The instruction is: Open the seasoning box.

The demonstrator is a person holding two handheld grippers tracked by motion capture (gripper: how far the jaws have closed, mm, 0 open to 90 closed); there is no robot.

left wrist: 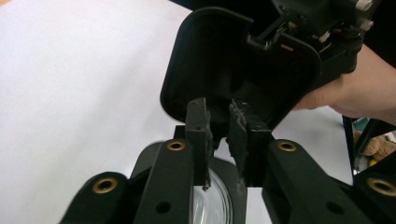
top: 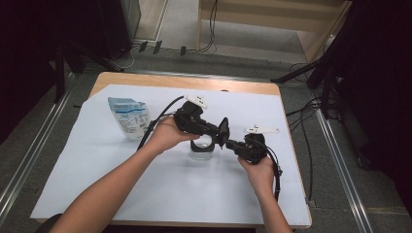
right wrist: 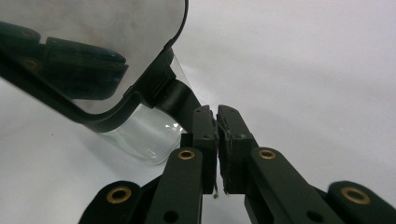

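Note:
A clear glass jar (top: 202, 148) stands mid-table on a white sheet (top: 145, 194). Its black hinged lid (top: 223, 130) is swung up and open. In the left gripper view I look into the lid's dark underside (left wrist: 224, 60), with the jar's glass rim (left wrist: 219, 200) low between the arms. My left gripper (left wrist: 218, 126) hovers over the jar mouth, its jaws a narrow gap apart, and nothing is pinched between them. My right gripper (right wrist: 216, 116) is shut on a tab at the lid's edge. The lid's glossy top (right wrist: 93, 28) and the jar wall (right wrist: 144, 135) lie just beyond it.
A blue-and-white pouch (top: 128, 116) stands at the back left of the sheet. The wooden table edge (top: 184, 80) shows behind it. Cables trail from both grippers, and a metal rail runs along the floor on each side of the table.

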